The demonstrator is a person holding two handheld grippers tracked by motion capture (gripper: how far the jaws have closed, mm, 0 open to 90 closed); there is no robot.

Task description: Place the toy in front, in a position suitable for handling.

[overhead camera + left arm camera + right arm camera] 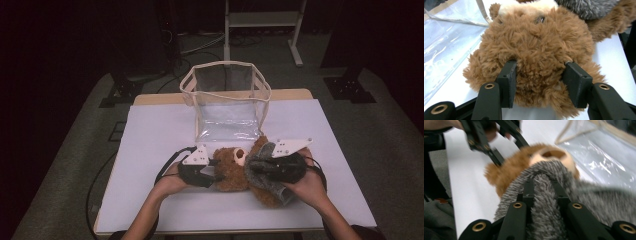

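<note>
While the fluffy brown teddy bear lies on the white counter just before the clear plastic bag, its head is clamped by the left tongs and its grey knitted garment by the right tongs; if pulled apart, the garment could be stretched or slip free.

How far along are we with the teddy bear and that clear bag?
Done: both grippers have a hold. The left gripper is clamped on the teddy bear at its brown head; the right gripper pinches its grey fuzzy garment. In hand: the bear lies on the white table, just in front of the clear bag. Left, probably: lifting it into the bag, which stands open.
</note>
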